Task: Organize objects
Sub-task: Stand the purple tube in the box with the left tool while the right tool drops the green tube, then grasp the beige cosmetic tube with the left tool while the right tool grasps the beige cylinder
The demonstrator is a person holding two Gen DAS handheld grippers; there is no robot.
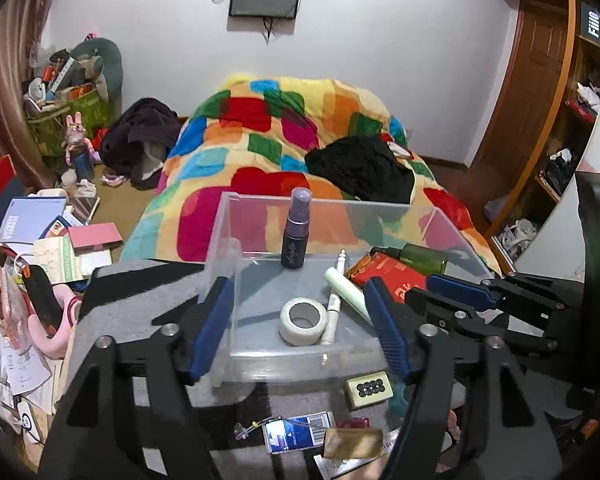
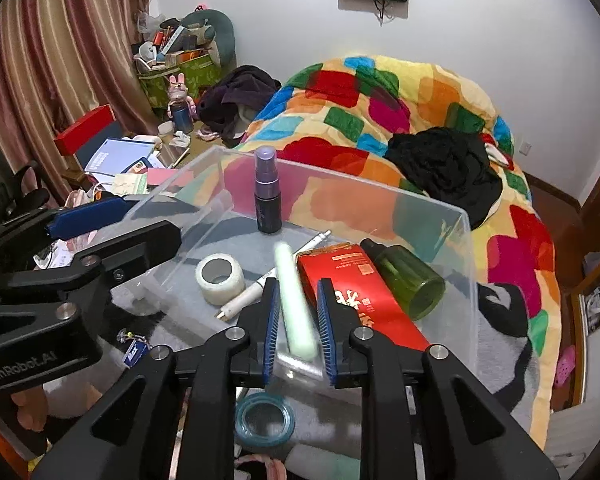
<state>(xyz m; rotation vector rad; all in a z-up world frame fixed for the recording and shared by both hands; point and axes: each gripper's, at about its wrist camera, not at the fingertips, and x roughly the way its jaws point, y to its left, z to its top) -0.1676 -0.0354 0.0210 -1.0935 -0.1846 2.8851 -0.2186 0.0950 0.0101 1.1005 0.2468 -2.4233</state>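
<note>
Right claw (image 2: 298,336) bracketed the green tube (image 2: 296,304), contact unclear; left claw (image 1: 300,320) gaped empty over the bin (image 1: 340,208). Tube looked light, slick; I'd grip mid-body.

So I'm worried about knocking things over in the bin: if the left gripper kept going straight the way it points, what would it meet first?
Probably the roll of white tape lying in the clear bin. It sits between the open left gripper fingers; the near rim might catch first, since depth is unclear.
</note>
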